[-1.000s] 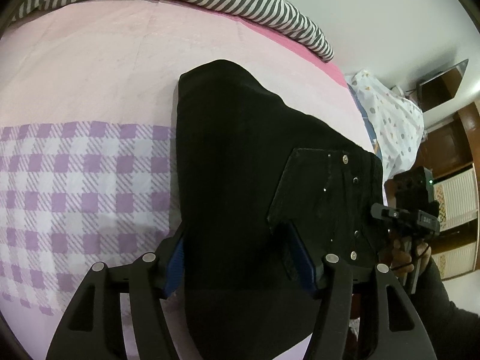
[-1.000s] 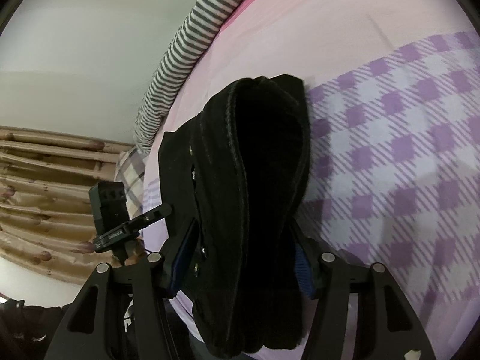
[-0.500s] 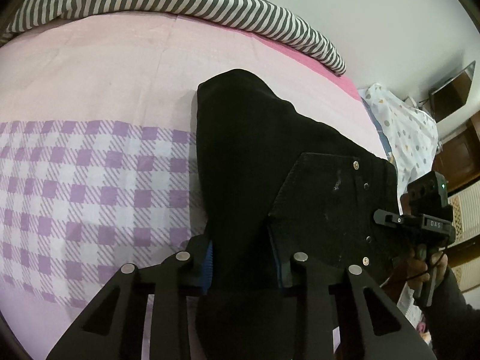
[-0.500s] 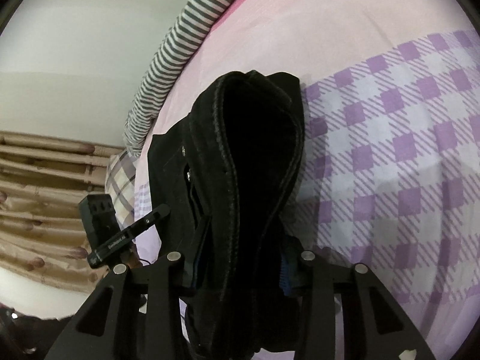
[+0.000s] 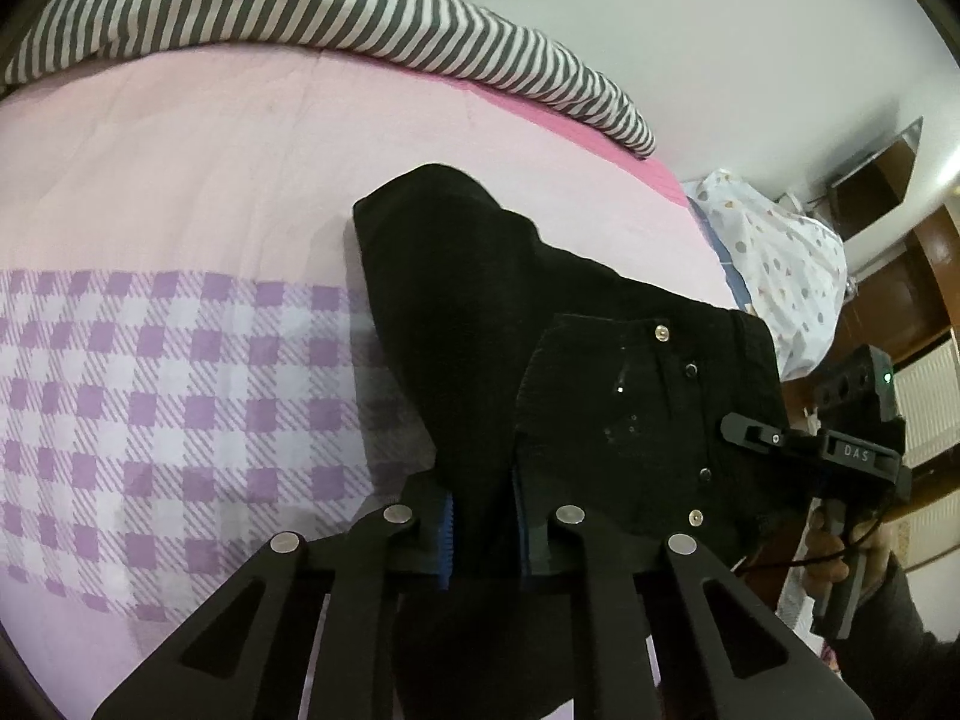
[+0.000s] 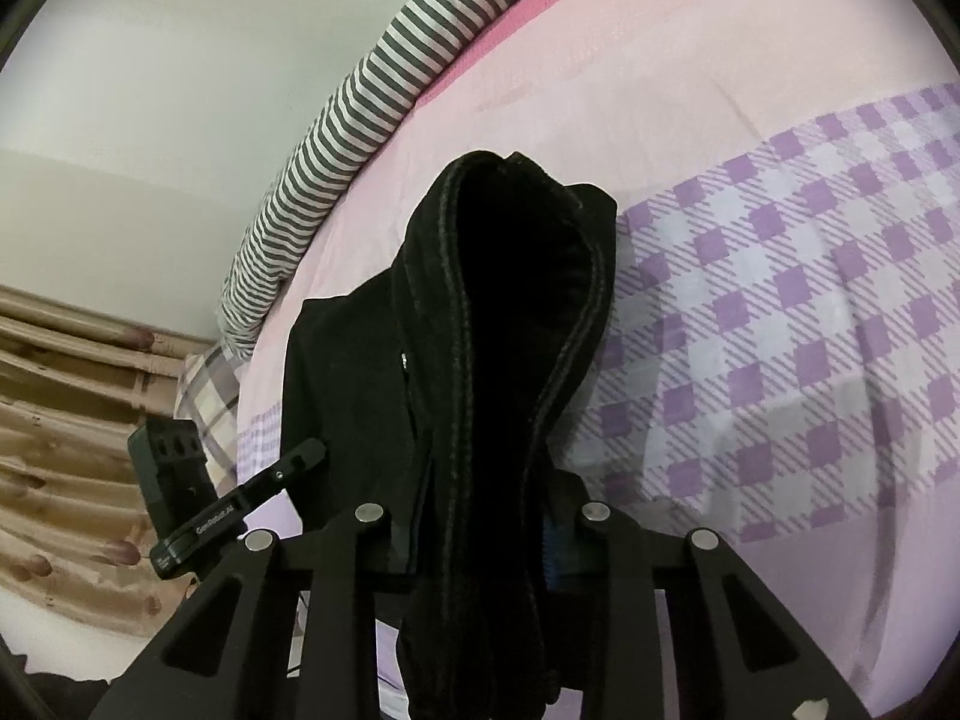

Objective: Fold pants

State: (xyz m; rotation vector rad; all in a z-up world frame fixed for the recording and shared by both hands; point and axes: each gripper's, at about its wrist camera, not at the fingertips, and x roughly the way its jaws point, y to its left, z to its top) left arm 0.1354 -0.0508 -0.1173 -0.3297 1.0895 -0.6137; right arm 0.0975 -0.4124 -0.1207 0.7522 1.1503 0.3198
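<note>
Black pants point(image 5: 510, 330) lie folded on the bed, with the waist and its buttons to the right in the left wrist view. My left gripper point(image 5: 483, 516) is closing at the near edge, and its blue pads press a bunched fold of the fabric. In the right wrist view the pants point(image 6: 510, 300) rise as a thick folded bundle. My right gripper point(image 6: 480, 534) is closing on that bundle's near end, pads against the cloth. Each gripper shows in the other's view: the right one point(image 5: 840, 450) beside the waist, the left one point(image 6: 198, 504) at the far side.
The bedspread point(image 5: 180, 180) is pink with a purple check band. A grey-striped duvet roll point(image 5: 300, 18) runs along the far edge by the wall. A dotted white cloth point(image 5: 774, 258) lies past the bed's right end. Beige curtains point(image 6: 60, 420) hang beyond the left side.
Both pairs of jaws have narrowed from wide apart onto the pants' near edge. The fabric between them has bunched up, and the right gripper has lifted slightly.
</note>
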